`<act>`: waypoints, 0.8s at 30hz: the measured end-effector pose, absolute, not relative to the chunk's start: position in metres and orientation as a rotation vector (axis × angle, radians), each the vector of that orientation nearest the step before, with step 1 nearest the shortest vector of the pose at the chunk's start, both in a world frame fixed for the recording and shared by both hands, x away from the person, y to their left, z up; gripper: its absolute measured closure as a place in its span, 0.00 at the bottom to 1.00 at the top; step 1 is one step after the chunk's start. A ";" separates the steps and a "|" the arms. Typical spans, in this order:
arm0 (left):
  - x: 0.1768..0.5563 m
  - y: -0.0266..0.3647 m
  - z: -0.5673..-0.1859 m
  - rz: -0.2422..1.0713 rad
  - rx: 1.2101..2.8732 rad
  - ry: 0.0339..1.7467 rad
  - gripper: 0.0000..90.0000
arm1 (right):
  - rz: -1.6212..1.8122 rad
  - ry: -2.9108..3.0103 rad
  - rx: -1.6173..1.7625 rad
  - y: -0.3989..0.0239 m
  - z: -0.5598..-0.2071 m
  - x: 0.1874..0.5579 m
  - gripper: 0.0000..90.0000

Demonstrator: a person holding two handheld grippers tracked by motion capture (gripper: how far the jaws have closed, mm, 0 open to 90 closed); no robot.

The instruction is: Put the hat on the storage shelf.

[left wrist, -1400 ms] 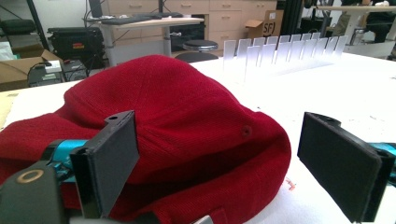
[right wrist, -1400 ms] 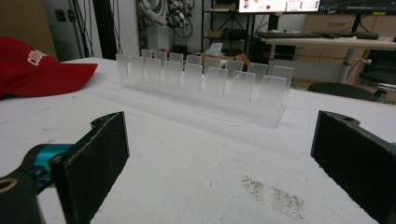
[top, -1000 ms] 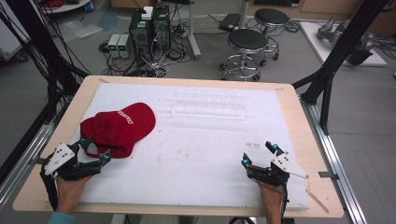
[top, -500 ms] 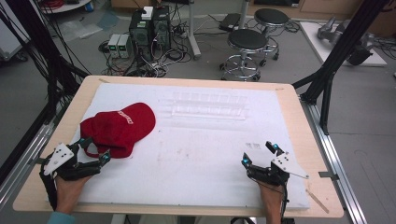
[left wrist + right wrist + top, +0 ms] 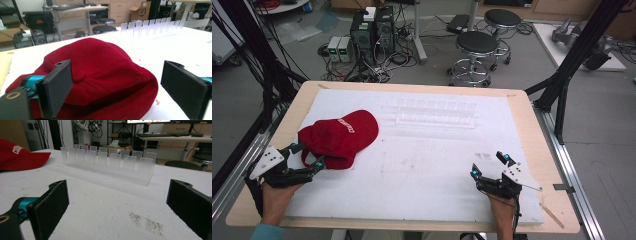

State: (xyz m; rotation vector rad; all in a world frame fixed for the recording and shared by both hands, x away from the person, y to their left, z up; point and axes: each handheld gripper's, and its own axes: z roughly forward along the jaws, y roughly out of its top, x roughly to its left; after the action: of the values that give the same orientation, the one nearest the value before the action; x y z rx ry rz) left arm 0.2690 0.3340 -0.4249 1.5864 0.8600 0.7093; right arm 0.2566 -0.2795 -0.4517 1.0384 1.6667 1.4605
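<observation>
the red cap [image 5: 339, 137] lies at the left of the tabletop [image 5: 422, 165], its near edge between the spread jaws of the left hand-held gripper [image 5: 304, 156]. the grasp looks about to begin; next, clamp. the right hand-held gripper [image 5: 488, 166] waits released, lower right.

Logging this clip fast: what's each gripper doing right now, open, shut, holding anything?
Left gripper: open, jaws straddling the back edge of the red cap, not clamped.
Right gripper: open, holding nothing, over the white mat.
</observation>
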 end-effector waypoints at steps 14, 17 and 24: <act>0.285 0.349 -0.400 0.656 1.713 0.909 0.07 | 1.457 1.670 1.039 -0.279 -0.452 0.257 0.04; 0.290 0.350 -0.400 0.611 1.729 0.926 0.07 | 1.457 1.670 1.040 -0.279 -0.452 0.257 0.04; 0.299 0.349 -0.406 0.596 1.765 1.023 0.07 | 1.452 1.670 1.035 -0.279 -0.452 0.257 0.04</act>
State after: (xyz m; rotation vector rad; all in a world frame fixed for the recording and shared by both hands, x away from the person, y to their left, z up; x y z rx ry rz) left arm 0.2988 0.3486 -0.4055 1.7648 1.0235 0.5956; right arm 0.2570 -0.2793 -0.4516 1.0350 1.6698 1.4519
